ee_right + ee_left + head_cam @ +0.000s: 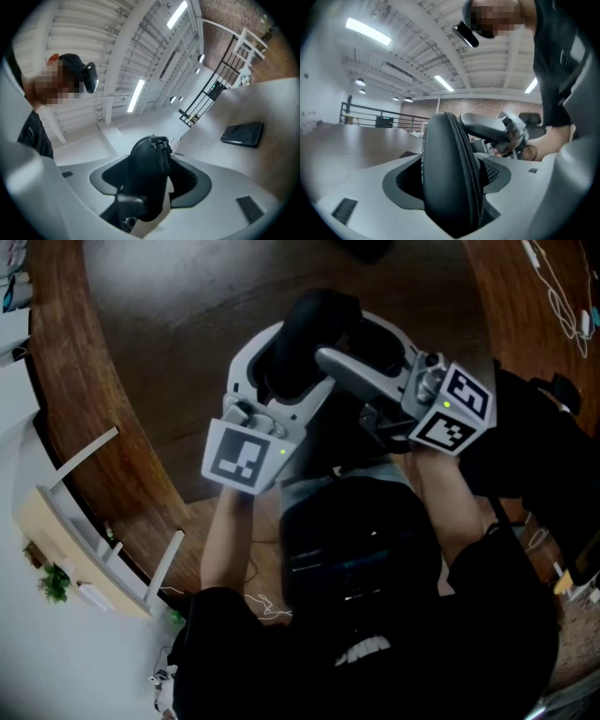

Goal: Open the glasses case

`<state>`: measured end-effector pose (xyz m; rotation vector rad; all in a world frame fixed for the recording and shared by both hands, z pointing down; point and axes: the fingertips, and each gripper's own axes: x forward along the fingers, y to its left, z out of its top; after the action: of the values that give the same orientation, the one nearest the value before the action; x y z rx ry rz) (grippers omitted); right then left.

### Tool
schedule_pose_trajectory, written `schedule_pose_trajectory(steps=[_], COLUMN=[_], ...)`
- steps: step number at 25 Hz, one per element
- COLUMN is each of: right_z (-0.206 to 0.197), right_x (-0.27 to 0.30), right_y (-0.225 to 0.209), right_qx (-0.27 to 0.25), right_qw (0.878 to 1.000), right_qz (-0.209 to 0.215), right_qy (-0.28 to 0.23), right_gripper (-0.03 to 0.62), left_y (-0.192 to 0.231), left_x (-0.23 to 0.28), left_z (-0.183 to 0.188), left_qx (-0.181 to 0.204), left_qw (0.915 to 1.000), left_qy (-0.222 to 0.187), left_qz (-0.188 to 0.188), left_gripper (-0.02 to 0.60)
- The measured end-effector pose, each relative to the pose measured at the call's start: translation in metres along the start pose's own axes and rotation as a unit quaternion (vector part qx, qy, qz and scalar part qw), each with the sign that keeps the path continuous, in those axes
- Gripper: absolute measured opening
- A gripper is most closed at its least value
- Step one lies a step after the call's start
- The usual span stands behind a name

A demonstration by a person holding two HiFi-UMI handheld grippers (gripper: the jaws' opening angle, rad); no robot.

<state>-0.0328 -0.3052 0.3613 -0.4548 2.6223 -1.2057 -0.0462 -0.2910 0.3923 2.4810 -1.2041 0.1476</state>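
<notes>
Aloft, zipped glasses case (pixel 440 140) — in left tool (pixel 450 176), right tool (pixel 152 180) agape

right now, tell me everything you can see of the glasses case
The glasses case is a black, rounded hard shell, matte, with a zipper around its seam, zipped shut where visible. It is held in the air, on edge, clamped in the left gripper. Its zipper-pull end sits between the jaws of the right gripper; whether they press it is unclear.

The case (pixel 144 180) stands end-on between my gripper's (pixel 150 172) parted jaws (zip (pixel 161 147) on top); a flat dark thing (pixel 242 134) lies well right.
</notes>
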Motion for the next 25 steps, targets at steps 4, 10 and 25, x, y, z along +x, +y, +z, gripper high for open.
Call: schedule_pose_trajectory(steps=[4, 10, 25], right_z=[0.017, 0.021, 0.021], right_x=[-0.005, -0.006, 0.001], right_y=[0.006, 0.014, 0.005], right_qx=[0.039, 0.048, 0.06], right_qw=[0.997, 0.993, 0.996], right_qz=[0.066, 0.105, 0.064], right_qy=[0.011, 0.019, -0.026], right_gripper=[0.294, 0.259, 0.296], left_y=[-0.017, -0.018, -0.014], left_x=[-0.017, -0.03, -0.01], left_z=[0.019, 0.034, 0.016], left_qx=[-0.055, -0.075, -0.095], left_qw=[0.9875, 0.9734, 0.9887], left_qy=[-0.04, -0.062, -0.056], left_qz=[-0.142, -0.208, -0.101], left_gripper=[0.344, 0.348, 0.325])
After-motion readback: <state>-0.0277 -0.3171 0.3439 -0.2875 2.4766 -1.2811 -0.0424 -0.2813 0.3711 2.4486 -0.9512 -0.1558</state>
